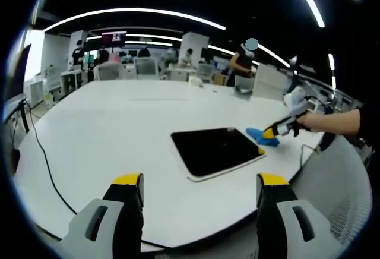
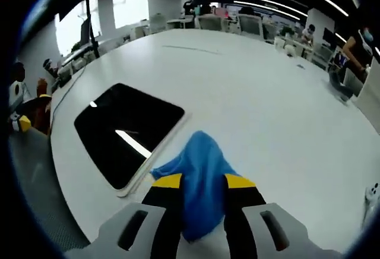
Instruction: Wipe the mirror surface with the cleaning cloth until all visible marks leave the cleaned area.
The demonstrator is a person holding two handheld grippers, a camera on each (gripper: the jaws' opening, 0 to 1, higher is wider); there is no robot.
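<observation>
Blue cloth (image 2: pixel 199 179) beside mirror (image 2: pixel 127 131) on white table (image 2: pixel 267 110).

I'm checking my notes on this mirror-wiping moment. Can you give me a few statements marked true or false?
1. The right tongs are closed on the blue cloth. True.
2. The cloth lies in the middle of the mirror. False: it sits on the white table at the mirror's edge.
3. The left tongs hold a second cloth. False: they are open and empty.
4. The mirror lies flat on the table. True.
</observation>
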